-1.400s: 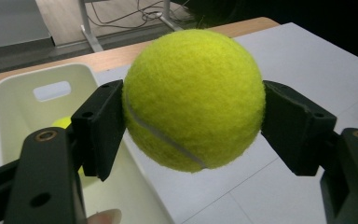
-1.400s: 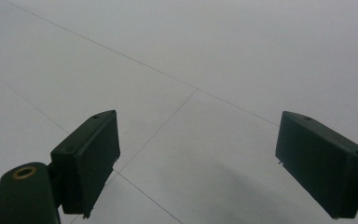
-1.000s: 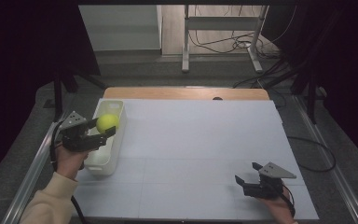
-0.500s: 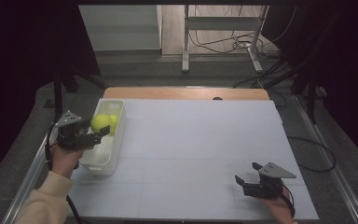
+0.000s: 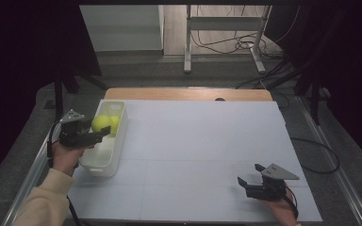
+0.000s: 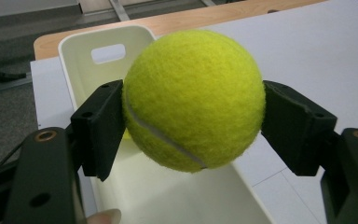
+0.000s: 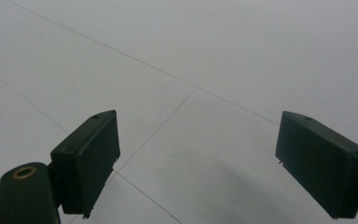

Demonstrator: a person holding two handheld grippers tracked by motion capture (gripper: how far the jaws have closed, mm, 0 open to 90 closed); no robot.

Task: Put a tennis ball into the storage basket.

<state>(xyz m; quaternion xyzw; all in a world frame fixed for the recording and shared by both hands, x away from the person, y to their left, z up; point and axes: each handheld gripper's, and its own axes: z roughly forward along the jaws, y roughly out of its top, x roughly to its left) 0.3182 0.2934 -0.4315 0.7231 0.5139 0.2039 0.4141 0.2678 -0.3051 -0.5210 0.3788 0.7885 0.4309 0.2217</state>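
My left gripper (image 6: pixel 193 116) is shut on a yellow tennis ball (image 6: pixel 196 93), its black pads pressing on both sides. It holds the ball over the white bin (image 6: pixel 79 60) at the table's left edge. In the high view the held ball (image 5: pixel 100 122) hangs above the bin (image 5: pixel 104 157), with the left gripper (image 5: pixel 102 128) coming in from the left. A second yellow ball (image 5: pixel 116 123) lies inside the bin just behind it. My right gripper (image 5: pixel 248 175) rests near the front right of the table, open, with nothing between its jaws (image 7: pixel 196 154).
The white table top (image 5: pixel 198 141) stretches between the two hands. A wooden strip (image 5: pixel 188 94) runs along the far edge. Metal rails flank the table, and cables and a stand leg (image 5: pixel 187 61) lie on the floor beyond it.
The left gripper has shifted a little to the left with the ball, uncovering the second ball in the bin. The right gripper has stayed where it was.
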